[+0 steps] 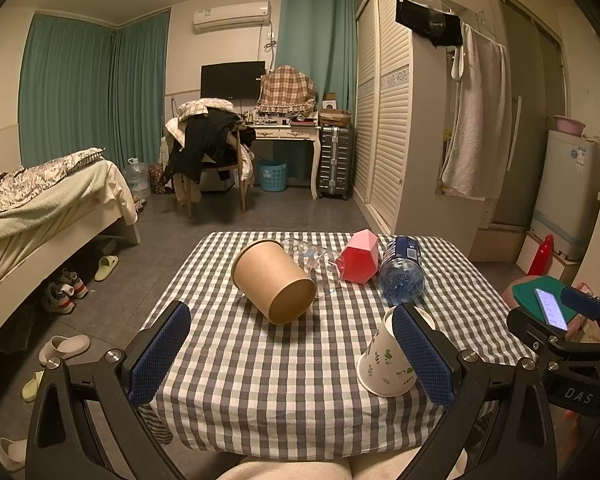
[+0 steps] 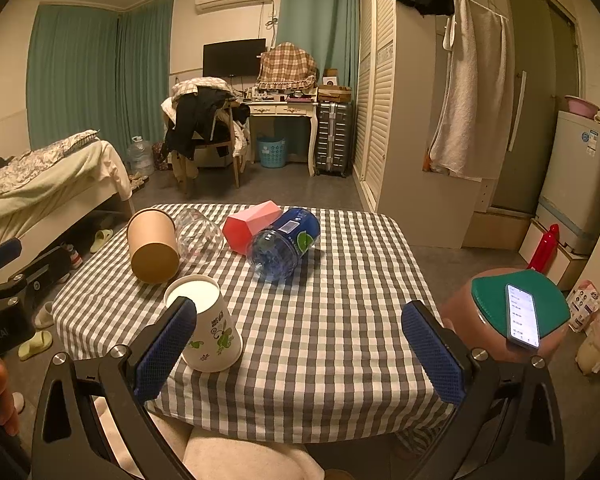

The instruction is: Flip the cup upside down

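Observation:
A white paper cup with green leaf print (image 2: 210, 330) stands upside down on the checked tablecloth (image 2: 320, 320), its wide rim down near the front edge. It also shows in the left wrist view (image 1: 386, 364), partly behind my left gripper's right finger. My left gripper (image 1: 292, 356) is open and empty above the front edge. My right gripper (image 2: 300, 356) is open and empty, its left finger (image 2: 166, 354) just in front of the cup.
A brown paper tub (image 1: 274, 280) lies on its side mid-table. Behind it lie a clear plastic cup (image 2: 198, 236), a red box (image 1: 360, 256) and a blue water bottle (image 1: 402, 274). A phone (image 2: 523, 322) rests on a green pad on a stool at the right.

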